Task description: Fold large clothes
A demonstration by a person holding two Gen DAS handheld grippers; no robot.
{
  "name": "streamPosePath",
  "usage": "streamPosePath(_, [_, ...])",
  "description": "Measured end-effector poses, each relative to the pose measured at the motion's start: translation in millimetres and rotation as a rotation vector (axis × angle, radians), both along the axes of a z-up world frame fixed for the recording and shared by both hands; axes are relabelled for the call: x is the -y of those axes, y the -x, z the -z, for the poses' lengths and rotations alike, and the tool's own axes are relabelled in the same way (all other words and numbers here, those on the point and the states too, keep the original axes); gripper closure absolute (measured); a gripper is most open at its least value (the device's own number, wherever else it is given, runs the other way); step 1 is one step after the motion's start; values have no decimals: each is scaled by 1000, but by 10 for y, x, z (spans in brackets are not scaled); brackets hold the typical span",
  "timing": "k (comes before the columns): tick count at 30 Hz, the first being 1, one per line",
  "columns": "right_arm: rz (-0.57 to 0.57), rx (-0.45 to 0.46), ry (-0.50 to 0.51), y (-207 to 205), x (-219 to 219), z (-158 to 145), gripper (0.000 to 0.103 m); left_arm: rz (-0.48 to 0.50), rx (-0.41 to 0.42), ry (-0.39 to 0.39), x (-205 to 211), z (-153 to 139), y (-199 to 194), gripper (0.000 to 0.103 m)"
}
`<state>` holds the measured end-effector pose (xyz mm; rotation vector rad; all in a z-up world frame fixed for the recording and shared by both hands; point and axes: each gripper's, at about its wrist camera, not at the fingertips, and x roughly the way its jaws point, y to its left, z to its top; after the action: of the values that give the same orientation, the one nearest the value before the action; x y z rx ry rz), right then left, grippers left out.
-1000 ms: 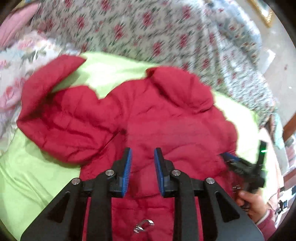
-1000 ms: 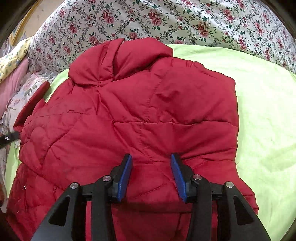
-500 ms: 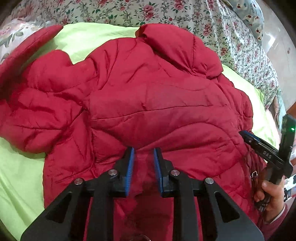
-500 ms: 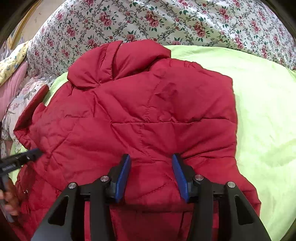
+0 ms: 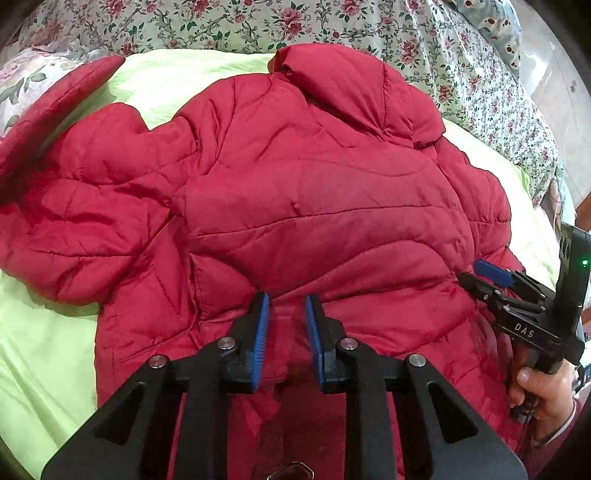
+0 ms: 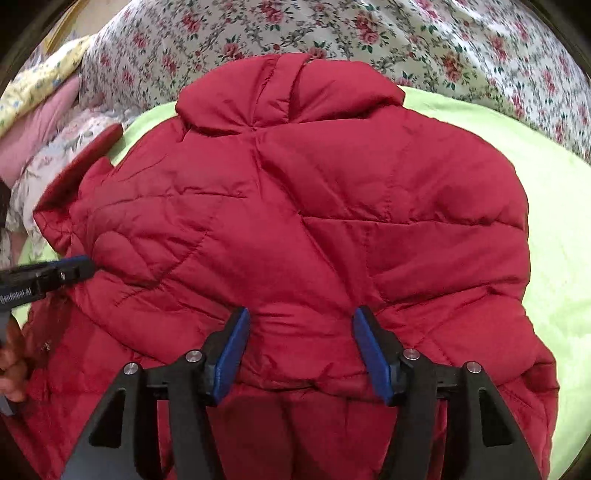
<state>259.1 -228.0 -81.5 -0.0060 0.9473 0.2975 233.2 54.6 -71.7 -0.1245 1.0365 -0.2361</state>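
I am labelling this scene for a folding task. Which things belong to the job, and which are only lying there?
Job: red jacket, left gripper, right gripper.
Lying about: green sheet, floral bedding, pink pillow.

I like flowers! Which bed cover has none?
The lime-green sheet under the red jacket is plain; the white cover behind it has roses.
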Motion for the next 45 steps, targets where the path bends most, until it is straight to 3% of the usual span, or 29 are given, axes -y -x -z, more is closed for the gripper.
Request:
streamPosePath(4, [12,-3,-39,61,55,-99,43,-8,10,12,-63,-88,87,80])
streamPosePath(8, [30,1,-86,161,128,-216,42,-49,32,-4,-169,-198,180,49])
streamPosePath(10, [35,3,-112,216,159,-265,42,-86,47,-47,-235,-245,213,43])
streamPosePath(22, [20,-9,-176,435,197,-401,42,-170,53,-51,-607,-390,247,43])
streamPosePath(31, [5,-28,-205,614,178,-423,40,-230,105,-154,-856,-599,147,38])
streamPosePath(35, [-9,-38,-221,687,157,-454,39,-289,142,-244,-1042,-688,-55,30])
streamPosePath(40, [-22,-33,-237,781,128,-513,36,-356,138,-341,-1322,-649,-447,30])
streamPosePath(45, [-30,-44,-253,833,93,-522,36,-427,89,-334,-1679,-487,-863,30])
